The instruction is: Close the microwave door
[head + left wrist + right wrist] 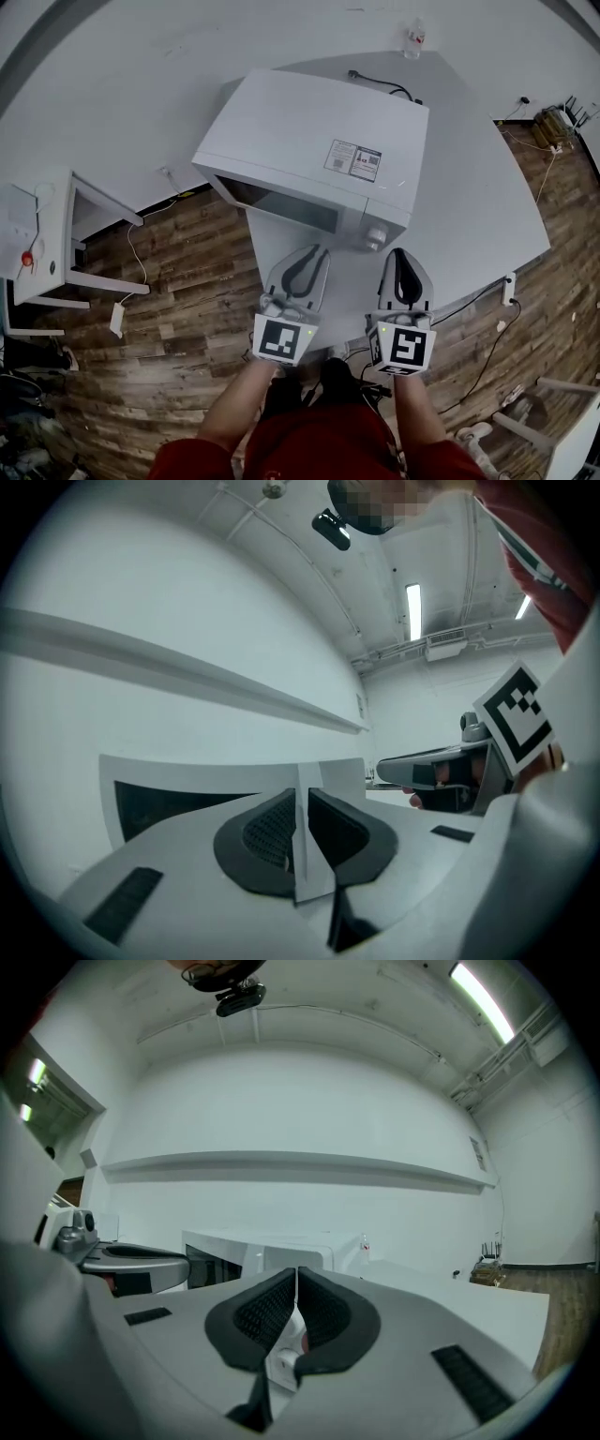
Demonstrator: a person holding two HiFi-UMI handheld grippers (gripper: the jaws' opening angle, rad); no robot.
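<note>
The white microwave (319, 141) stands on the white table (469, 216). Its door (281, 204), with a dark window, lies flush with the front, and a round knob (377, 236) sits at the front's right end. Both grippers hover just in front of it and point level at it. My left gripper (312, 253) faces the door's right part; its jaws stand a narrow gap apart with nothing between them (302, 803). My right gripper (398, 255) is in front of the knob end, pads together and empty (297, 1288). Neither touches the microwave (187, 799).
A clear bottle (414, 37) and a black cable (384, 84) lie behind the microwave on the table. A small white side table (56, 234) stands at the left over the wooden floor (178, 272). Cords hang off the table's right edge (506, 291).
</note>
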